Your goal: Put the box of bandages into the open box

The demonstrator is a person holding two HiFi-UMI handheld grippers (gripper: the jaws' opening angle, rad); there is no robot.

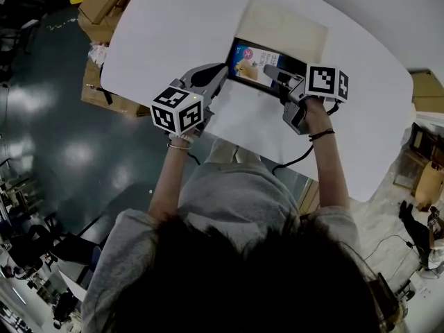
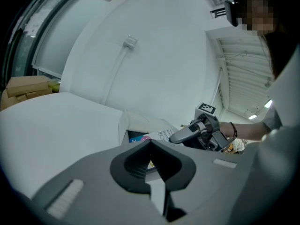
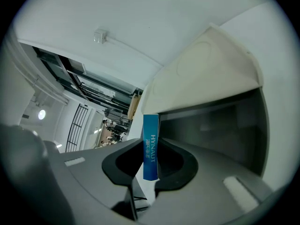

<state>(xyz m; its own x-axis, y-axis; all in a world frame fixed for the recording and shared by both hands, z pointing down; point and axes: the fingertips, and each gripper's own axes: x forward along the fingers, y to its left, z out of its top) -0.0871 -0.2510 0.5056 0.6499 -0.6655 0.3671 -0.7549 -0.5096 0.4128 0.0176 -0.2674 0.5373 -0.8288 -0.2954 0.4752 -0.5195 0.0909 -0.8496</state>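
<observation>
cardboard boxes (image 1: 104, 2) beside white table (image 1: 166, 40)

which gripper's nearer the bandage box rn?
Right. The right gripper is clamped on the bandage box, inside the open box. The left gripper is at the open box's left wall, just beside the bandage box.

The head view looks steeply down from above the person (image 1: 236, 207) onto the round white surface (image 1: 173, 40). The left gripper view sits low, facing right across it. The right gripper view faces close into the open cream cardboard box (image 3: 211, 78), seen in all three.
</observation>
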